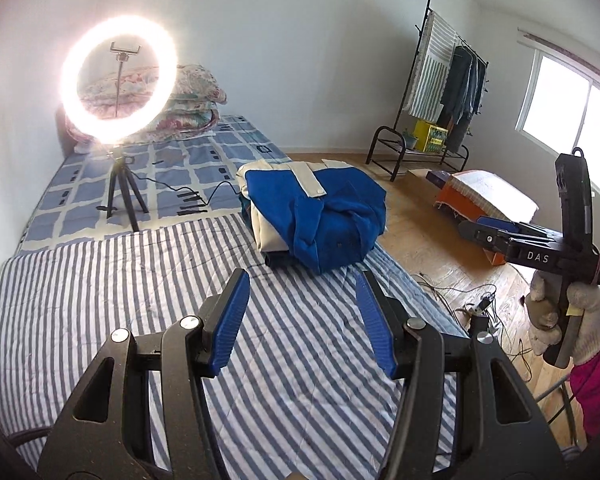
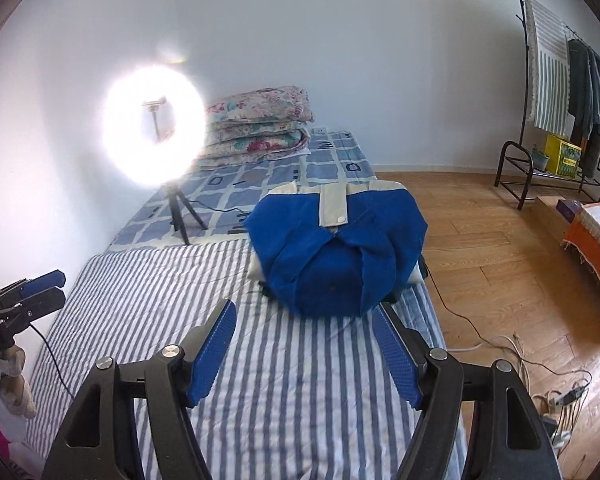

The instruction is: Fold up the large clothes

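A blue and cream garment (image 1: 316, 216) lies folded in a bundle on the striped bed sheet (image 1: 148, 288), near the bed's right edge. It also shows in the right wrist view (image 2: 338, 252), on top of other folded clothes. My left gripper (image 1: 302, 284) is open and empty, held above the sheet short of the bundle. My right gripper (image 2: 304, 316) is open and empty, just in front of the bundle. The right gripper also shows from the side in the left wrist view (image 1: 470, 230), out over the floor.
A lit ring light on a tripod (image 1: 118, 80) stands on the bed behind the striped sheet, its cable running across. Folded floral quilts (image 2: 260, 120) lie at the bed's head. A clothes rack (image 1: 444, 88), an orange stool (image 1: 484, 196) and floor cables (image 2: 540, 380) are at right.
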Demonstrator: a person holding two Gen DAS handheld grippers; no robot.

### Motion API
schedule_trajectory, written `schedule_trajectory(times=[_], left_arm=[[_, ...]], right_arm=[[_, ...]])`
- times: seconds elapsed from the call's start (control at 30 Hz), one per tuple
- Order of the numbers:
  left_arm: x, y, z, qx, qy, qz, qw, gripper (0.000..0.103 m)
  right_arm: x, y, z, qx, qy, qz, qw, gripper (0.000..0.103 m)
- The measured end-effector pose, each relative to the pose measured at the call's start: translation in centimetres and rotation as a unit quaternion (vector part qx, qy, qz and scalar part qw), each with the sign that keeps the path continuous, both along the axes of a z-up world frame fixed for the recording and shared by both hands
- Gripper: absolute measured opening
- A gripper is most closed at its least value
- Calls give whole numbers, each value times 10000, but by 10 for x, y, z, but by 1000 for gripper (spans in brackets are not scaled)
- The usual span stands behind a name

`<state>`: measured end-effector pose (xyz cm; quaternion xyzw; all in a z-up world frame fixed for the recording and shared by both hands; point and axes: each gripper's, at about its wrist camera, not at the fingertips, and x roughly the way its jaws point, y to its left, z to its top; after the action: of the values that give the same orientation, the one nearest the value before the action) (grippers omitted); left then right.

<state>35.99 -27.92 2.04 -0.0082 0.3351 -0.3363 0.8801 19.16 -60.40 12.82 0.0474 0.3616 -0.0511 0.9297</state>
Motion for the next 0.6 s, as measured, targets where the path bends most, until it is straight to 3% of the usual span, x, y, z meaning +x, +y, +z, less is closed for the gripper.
schedule_trajectory(times=[0.17, 0.3, 0.53, 0.6], left_arm=[[-49, 18, 5, 107, -193, 36, 9998, 57], [-84, 31, 8, 170, -421, 109, 9989, 65], [-122, 52, 3, 236, -477, 262, 9982, 66], [-130, 57, 0, 255, -526, 339, 9977, 71]], right_arm=[[-40, 31, 5, -207, -16, -21, 9998, 77], [-70, 53, 3, -288, -4, -51, 9996, 80], [-111, 81, -7, -282, -102, -94, 9995, 84], [-120, 86, -11, -315, -200, -157, 9992, 86]])
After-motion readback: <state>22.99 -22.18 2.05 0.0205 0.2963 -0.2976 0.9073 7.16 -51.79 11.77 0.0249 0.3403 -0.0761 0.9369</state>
